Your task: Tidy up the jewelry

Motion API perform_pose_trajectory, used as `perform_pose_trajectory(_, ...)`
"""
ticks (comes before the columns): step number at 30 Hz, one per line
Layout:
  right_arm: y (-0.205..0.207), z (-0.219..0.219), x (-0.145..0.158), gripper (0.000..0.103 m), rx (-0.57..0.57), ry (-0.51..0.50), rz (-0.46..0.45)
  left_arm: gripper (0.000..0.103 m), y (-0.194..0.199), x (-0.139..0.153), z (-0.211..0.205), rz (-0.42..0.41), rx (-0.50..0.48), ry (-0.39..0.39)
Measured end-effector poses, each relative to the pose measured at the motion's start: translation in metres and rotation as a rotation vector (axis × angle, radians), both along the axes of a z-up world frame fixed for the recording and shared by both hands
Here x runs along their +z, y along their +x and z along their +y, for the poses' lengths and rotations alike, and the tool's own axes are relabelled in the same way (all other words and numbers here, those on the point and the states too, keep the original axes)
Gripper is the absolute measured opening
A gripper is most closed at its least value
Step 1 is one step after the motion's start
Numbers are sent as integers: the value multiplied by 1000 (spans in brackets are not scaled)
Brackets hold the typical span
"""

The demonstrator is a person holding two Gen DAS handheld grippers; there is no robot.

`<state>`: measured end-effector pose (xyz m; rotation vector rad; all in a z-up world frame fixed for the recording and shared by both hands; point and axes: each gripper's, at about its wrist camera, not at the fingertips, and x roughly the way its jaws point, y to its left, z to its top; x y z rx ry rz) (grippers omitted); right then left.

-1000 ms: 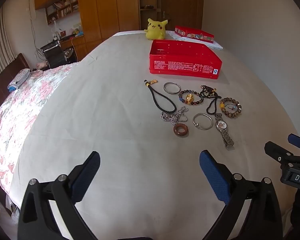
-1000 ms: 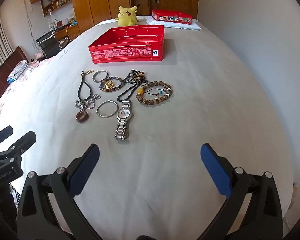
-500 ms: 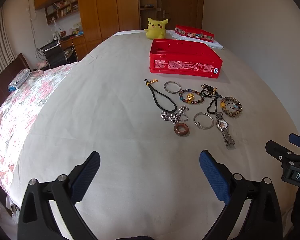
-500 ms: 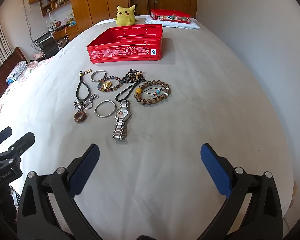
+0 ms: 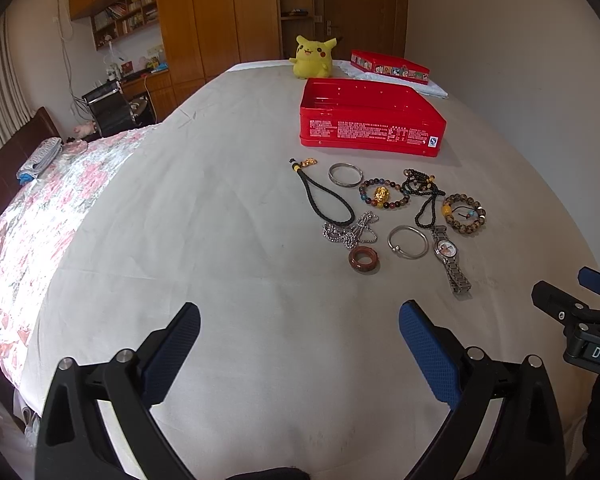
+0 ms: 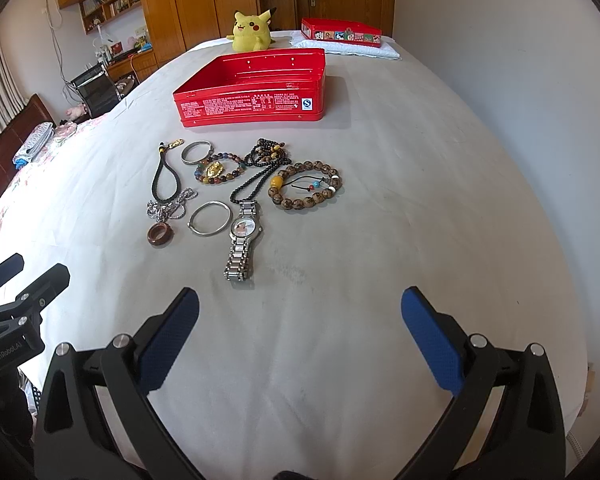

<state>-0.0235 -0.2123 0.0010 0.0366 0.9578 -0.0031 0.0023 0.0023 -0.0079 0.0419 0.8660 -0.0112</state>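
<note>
Several pieces of jewelry lie on the white bedsheet in front of an open red tin box (image 5: 372, 126) (image 6: 252, 102): a silver watch (image 6: 242, 242) (image 5: 450, 258), a brown bead bracelet (image 6: 306, 190), a silver bangle (image 6: 209, 218), a brown ring (image 6: 161, 236), a black cord (image 6: 164, 180), a chain (image 6: 170, 208). My left gripper (image 5: 300, 344) is open and empty, low over the sheet, short of the jewelry. My right gripper (image 6: 300, 332) is open and empty, just short of the watch.
A yellow plush toy (image 5: 314, 58) and a second red tin (image 5: 390, 66) on a white cloth sit behind the box. The white wall runs along the right. A floral quilt (image 5: 40, 208) covers the bed's left side. Wooden cupboards stand at the back.
Both grippers have drifted slightly; the right one has come a little closer to the jewelry. Both stay open and empty. The jewelry has not moved.
</note>
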Motion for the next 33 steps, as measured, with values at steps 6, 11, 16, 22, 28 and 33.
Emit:
perform_pose_trajectory(6, 0, -1, 0, 100, 0, 1, 0, 99, 0, 0, 0, 2, 0, -1)
perform_pose_trajectory(11, 1, -1, -2, 100, -1, 2, 1, 99, 0, 0, 0, 0, -1, 0)
perform_pose_trajectory(16, 2, -1, -2, 100, 0, 2, 2, 99, 0, 2, -2, 3, -1, 2)
perform_pose_trajectory(22, 0, -2, 0, 100, -1, 1, 1, 99, 0, 2, -3, 3, -2, 2)
perform_pose_trajectory(28, 1, -1, 0, 100, 0, 2, 2, 99, 2, -1, -2, 4, -2, 1)
perform_pose_trajectory(33, 1, -1, 0, 100, 1, 1, 1, 99, 2, -3, 0, 1, -1, 1)
